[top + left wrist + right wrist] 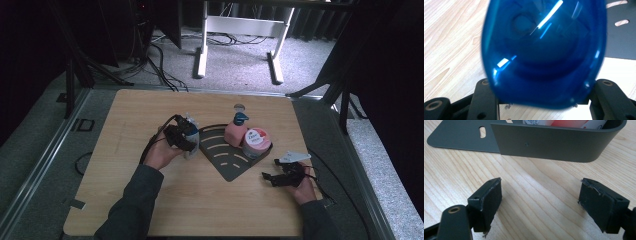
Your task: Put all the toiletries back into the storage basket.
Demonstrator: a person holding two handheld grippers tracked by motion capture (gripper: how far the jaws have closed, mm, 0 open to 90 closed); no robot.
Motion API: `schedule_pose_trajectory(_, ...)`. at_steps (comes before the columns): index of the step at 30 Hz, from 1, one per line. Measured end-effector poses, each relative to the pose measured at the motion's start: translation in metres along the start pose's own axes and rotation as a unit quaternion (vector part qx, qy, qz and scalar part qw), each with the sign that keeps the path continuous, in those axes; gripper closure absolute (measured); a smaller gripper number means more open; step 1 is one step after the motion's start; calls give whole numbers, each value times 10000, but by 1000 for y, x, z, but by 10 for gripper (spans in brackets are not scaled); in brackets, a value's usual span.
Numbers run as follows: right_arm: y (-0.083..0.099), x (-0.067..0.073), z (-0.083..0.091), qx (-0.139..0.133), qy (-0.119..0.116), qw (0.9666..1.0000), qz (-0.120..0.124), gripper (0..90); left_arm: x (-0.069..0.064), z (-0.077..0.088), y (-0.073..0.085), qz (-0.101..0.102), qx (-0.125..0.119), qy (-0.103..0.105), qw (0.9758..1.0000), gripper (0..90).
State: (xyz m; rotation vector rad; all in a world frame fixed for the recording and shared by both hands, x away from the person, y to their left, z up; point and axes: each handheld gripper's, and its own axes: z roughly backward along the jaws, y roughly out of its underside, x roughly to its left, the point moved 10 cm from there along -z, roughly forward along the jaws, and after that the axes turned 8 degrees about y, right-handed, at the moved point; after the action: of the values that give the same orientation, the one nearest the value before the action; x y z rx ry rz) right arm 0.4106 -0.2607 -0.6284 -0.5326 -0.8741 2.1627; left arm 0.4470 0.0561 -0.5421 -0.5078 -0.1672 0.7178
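Overall light: the high view runs dim, with black surroundings swallowing both sides and the table (150, 210) only mildly lit.
Contrast: the pale floor beyond the table catches more light than the wood.
Glare: white streaks flash across the blue bottle (544, 52) in the left gripper view.
Blur: that bottle sits too close, its edges smeared and soft.
Sharpness: the right gripper view is crisp, wood grain clear, with soft shadow under the dark tray wall (549, 142).
Detail: labels in the high view stay too small to read.

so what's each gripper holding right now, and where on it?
Left gripper clamps a translucent blue plastic bottle across its sides. Right gripper stands open, holding nothing.
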Motion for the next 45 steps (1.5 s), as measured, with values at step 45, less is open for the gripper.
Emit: schedule_pose_trajectory(45,0,0,0,3,0,10000,-4,182,0,-16,0,-27,381,-65,9992,490)
